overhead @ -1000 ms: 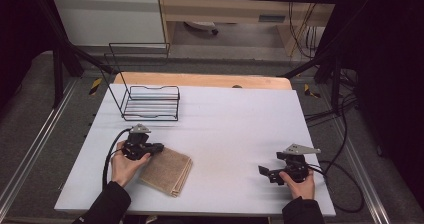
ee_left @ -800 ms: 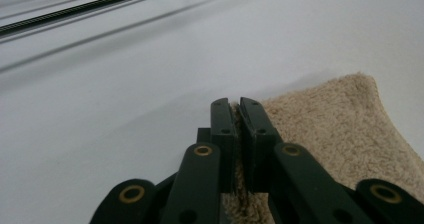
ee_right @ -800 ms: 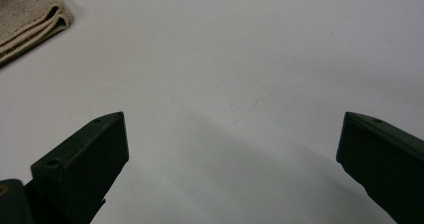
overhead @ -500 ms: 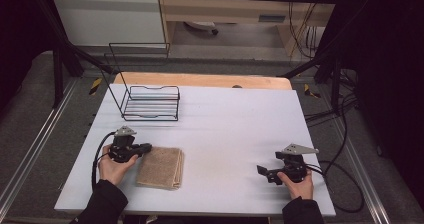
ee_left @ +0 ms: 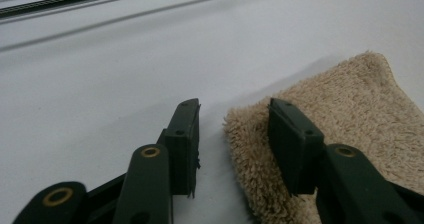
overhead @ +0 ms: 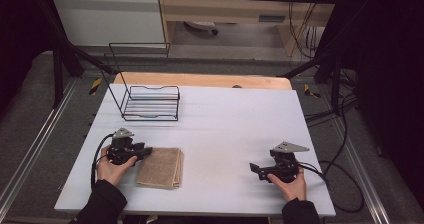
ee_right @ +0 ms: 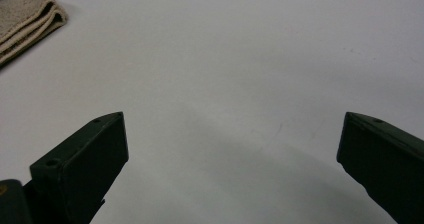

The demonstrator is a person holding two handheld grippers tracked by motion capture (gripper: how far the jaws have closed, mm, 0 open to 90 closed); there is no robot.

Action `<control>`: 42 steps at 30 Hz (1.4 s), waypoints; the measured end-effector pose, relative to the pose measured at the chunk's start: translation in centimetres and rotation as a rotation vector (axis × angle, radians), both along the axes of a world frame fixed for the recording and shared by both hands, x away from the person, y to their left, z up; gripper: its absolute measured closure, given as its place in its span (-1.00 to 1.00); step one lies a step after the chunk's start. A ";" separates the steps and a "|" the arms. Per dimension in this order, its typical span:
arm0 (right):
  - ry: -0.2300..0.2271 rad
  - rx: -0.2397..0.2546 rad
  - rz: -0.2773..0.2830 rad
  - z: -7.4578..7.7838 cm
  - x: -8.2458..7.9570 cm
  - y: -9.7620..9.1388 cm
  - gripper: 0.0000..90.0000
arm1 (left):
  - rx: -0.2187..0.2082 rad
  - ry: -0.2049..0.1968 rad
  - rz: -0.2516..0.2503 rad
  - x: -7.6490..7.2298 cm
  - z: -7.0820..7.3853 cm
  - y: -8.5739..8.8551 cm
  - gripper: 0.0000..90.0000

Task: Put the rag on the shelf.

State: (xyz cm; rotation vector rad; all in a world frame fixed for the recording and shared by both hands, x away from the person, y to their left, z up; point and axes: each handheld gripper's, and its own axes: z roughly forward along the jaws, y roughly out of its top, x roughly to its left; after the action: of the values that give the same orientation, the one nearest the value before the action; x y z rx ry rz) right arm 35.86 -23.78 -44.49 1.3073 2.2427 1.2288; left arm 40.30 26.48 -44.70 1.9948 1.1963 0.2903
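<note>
Since the left gripper point(ee_left: 232, 134) has just been opening, its jaws apart astride the folded towel's point(overhead: 161, 167) left edge without pinching it, a careless pull away could drag that fold askew, while the right gripper point(ee_right: 232, 149) rests wide open far right.

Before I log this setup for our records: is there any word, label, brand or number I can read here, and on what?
None can be read.
Blue label on the wooden bench behind the table: too small and blurred.
Folded towel, wire rack and both claws: no print shows.
</note>
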 end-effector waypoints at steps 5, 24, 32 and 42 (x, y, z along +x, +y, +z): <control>-0.002 -0.006 0.002 0.3 0.1 1.0 -0.98 | -0.007 0.017 -0.030 0.0 0.0 -0.3 0.44; 0.025 -0.004 0.088 2.2 2.6 12.0 -0.87 | 0.024 0.034 -0.053 0.1 -0.1 -0.7 0.81; 0.039 0.011 0.146 2.6 4.5 18.5 -0.74 | 0.017 0.031 -0.060 0.1 -0.2 -0.6 0.80; 0.063 -0.028 0.158 1.4 5.8 22.9 -0.40 | 0.022 0.024 -0.067 0.1 -0.3 -0.6 0.79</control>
State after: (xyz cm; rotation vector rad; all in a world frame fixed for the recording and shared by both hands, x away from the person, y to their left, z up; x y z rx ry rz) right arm 41.68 -0.89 -43.10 1.1942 2.4391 1.2179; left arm 40.38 25.87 -44.99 2.0580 1.1433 0.2472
